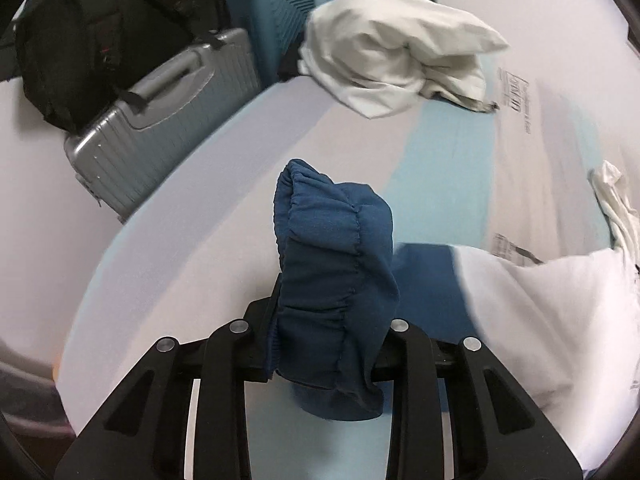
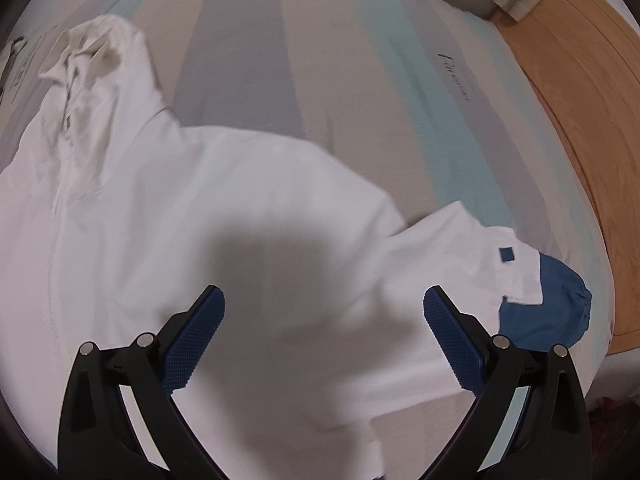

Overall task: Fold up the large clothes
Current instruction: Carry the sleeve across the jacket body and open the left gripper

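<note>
A large white hooded jacket (image 2: 208,208) with blue cuffs lies spread on the striped bed (image 2: 360,60), hood (image 2: 92,52) at the far left. My left gripper (image 1: 332,304) is shut on the jacket's blue elastic cuff (image 1: 332,248) and holds it raised above the bed; the white sleeve (image 1: 540,320) trails to the right. My right gripper (image 2: 324,312) is open and empty, hovering over the jacket's body. The other sleeve with its blue cuff (image 2: 548,308) lies at the right, near the bed's edge.
A crumpled white garment (image 1: 396,64) lies at the bed's far end. A grey suitcase (image 1: 160,120), a teal suitcase (image 1: 276,8) and a black backpack (image 1: 80,40) stand beside the bed. A wooden floor (image 2: 572,120) lies to the right.
</note>
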### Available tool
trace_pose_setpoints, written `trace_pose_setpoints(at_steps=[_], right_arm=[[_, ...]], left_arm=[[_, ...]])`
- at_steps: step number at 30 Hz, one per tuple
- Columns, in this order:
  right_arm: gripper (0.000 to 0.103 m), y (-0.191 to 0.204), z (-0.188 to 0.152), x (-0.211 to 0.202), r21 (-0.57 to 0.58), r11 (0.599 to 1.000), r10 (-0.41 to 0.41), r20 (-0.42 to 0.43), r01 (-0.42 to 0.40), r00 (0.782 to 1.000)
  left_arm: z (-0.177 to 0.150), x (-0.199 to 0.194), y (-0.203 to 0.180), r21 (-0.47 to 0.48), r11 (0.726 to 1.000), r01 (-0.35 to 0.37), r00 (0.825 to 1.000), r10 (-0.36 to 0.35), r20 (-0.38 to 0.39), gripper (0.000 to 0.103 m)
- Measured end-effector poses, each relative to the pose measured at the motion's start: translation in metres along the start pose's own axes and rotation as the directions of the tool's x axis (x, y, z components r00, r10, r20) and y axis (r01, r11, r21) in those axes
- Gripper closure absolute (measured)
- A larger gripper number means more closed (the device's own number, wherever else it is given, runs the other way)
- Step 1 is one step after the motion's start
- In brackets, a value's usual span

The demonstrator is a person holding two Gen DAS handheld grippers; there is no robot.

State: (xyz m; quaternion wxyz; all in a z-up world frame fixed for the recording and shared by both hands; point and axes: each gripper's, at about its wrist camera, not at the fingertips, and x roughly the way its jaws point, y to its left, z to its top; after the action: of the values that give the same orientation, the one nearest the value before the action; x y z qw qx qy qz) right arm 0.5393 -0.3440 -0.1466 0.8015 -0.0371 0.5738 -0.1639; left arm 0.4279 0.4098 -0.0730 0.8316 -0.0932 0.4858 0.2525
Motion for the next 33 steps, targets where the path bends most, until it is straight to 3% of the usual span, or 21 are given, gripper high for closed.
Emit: trace_pose_setpoints(at_steps=[7,13,28,33], right_arm=[[0.007,-0.049,-0.001,0.010,0.045,0.998,0.051,0.031,-0.053,0.998],[0.007,-0.070,-0.005,0.002,-0.022,0.999,0.043,0.046,-0.042,0.998],[0.007,-0.146,-0.027,0.005,0.027,0.994,0.108,0.026,-0.108,0.994],[0.007,-0.175,-0.038,0.012,0.065,0.992,0.106,0.015,-0.107,0.994]], left_arm=[[-0.026,-0.022,-0.098,0.077,0.997,-0.020,1.000,0.021,-0.007,0.074],[-0.040,-0.051,-0.180,0.133,0.991,-0.020,0.999,0.015,0.034,0.074],[-0.077,-0.108,-0.368,0.247,0.964,0.095,0.991,-0.115,0.067,0.074],[-0.099,-0.117,-0.433,0.294,0.944,0.151,0.985,-0.169,0.035,0.074]])
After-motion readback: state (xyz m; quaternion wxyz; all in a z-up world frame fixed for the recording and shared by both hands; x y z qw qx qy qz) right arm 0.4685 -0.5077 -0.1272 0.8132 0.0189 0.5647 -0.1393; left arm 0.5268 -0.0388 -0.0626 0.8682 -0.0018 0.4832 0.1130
